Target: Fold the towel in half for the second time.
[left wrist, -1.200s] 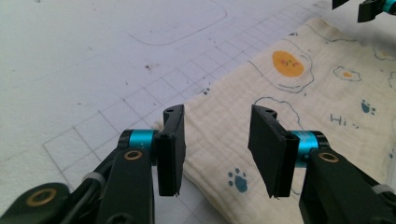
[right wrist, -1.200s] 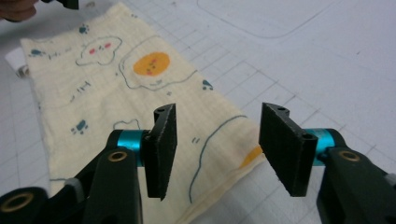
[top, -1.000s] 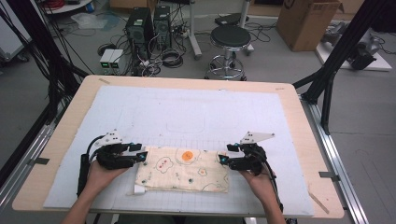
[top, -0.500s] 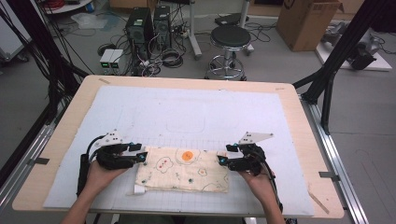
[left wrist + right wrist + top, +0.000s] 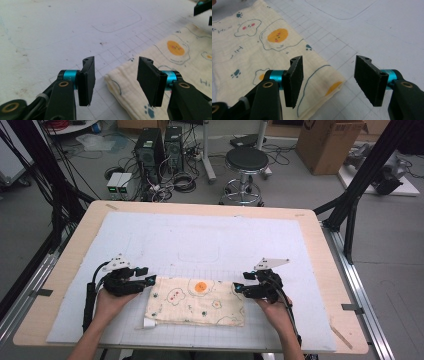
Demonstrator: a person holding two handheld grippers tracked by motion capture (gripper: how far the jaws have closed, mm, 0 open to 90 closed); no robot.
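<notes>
**Both grippers open at the ends of a folded cloth**

Left gripper: jaws apart, nothing pinched. Log-step aside, its jaws have just been opening a little, with the near corner of the cream cotton cloth printed with fried eggs and paw marks lying below the gap, pads not pressing it. Right gripper: jaws apart too, the cloth's corner under and beside the left-hand pad, no squeeze visible.

From the high view, the left gripper sits at the cloth's left end, the right gripper at its right end, each held in a hand coming from the near edge. Cloth lies flat, folded to a long rectangle, on the white gridded mat near the front of the pale wooden table. Beyond the table: a black round stool, computer towers, a cardboard box on the floor.
</notes>
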